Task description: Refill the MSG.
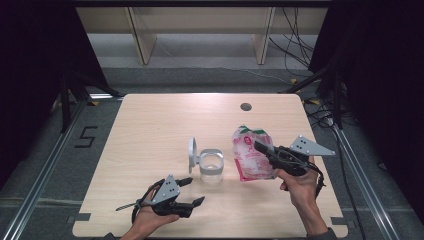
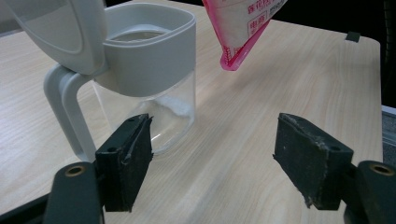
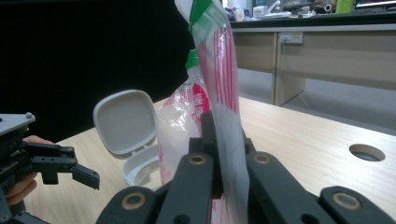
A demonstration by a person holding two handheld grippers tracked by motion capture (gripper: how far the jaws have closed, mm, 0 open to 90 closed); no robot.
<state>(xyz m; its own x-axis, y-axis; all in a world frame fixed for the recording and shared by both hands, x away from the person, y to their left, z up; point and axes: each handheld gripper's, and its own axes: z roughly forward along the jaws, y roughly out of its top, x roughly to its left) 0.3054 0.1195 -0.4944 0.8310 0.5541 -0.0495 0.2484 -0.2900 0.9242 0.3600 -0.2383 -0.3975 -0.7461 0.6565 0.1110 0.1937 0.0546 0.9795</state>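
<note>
A clear container (image 1: 211,167) with a grey collar stands at the table's middle, its hinged grey lid (image 1: 192,152) flipped up on its left side. To its right a pink and white bag (image 1: 248,155) with a green-striped top hangs above the table, my right gripper (image 1: 258,146) shut on its side. From the right gripper view the jaws (image 3: 218,161) pinch the bag (image 3: 224,84), with the open lid (image 3: 125,121) behind. My left gripper (image 1: 192,192) stands open near the front edge, short of the container (image 2: 144,70); its jaws (image 2: 212,158) hold nothing. The bag's lower corner (image 2: 238,42) hangs just right of the container's mouth.
A round hole (image 1: 245,106) pierces the table (image 1: 150,125) near its far edge. Beyond the table stand the legs of a wooden shelf (image 1: 142,40). Cables (image 1: 300,55) trail on the floor at the far right. A "5" mark (image 1: 86,136) lies on the floor at the left.
</note>
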